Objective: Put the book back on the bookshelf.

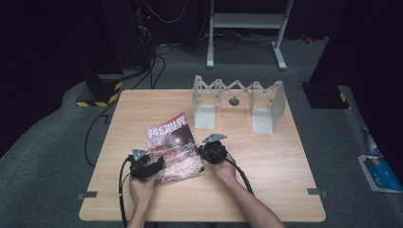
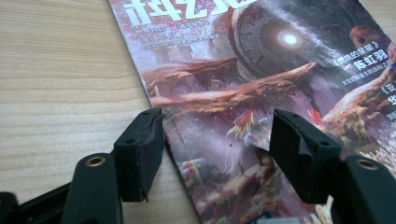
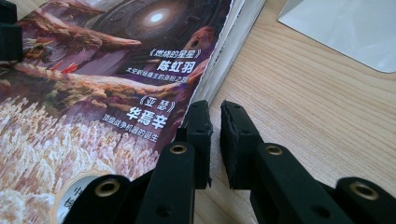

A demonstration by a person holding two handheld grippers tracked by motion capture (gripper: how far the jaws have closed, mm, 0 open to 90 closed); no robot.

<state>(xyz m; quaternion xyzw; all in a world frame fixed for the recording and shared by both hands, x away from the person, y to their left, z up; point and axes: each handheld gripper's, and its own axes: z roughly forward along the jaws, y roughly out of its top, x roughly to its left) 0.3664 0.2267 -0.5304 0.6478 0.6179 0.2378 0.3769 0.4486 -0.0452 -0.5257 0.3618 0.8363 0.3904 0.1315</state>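
A magazine [image 1: 173, 147] with a reddish science-fiction cover lies flat on the wooden table [image 1: 275, 161], slightly turned. My left gripper [image 1: 159, 164] rests at its lower left edge. In the left gripper view the magazine [image 2: 261, 70] has that edge running between the jaws of the left gripper [image 2: 217, 140], which stand wide open, one pad over bare wood and one over the cover. My right gripper [image 1: 202, 154] sits at the magazine's right edge. In the right gripper view the right gripper [image 3: 215, 109] shows only a narrow gap, nothing in it, its tips beside the page edges of the magazine [image 3: 93, 93].
A grey folding rack [image 1: 237, 102] with two white foot plates stands at the back of the table; one plate [image 3: 345, 28] shows beyond my right gripper. Cables trail from both grippers toward the front edge. A blue packet [image 1: 380, 171] lies on the floor at the right.
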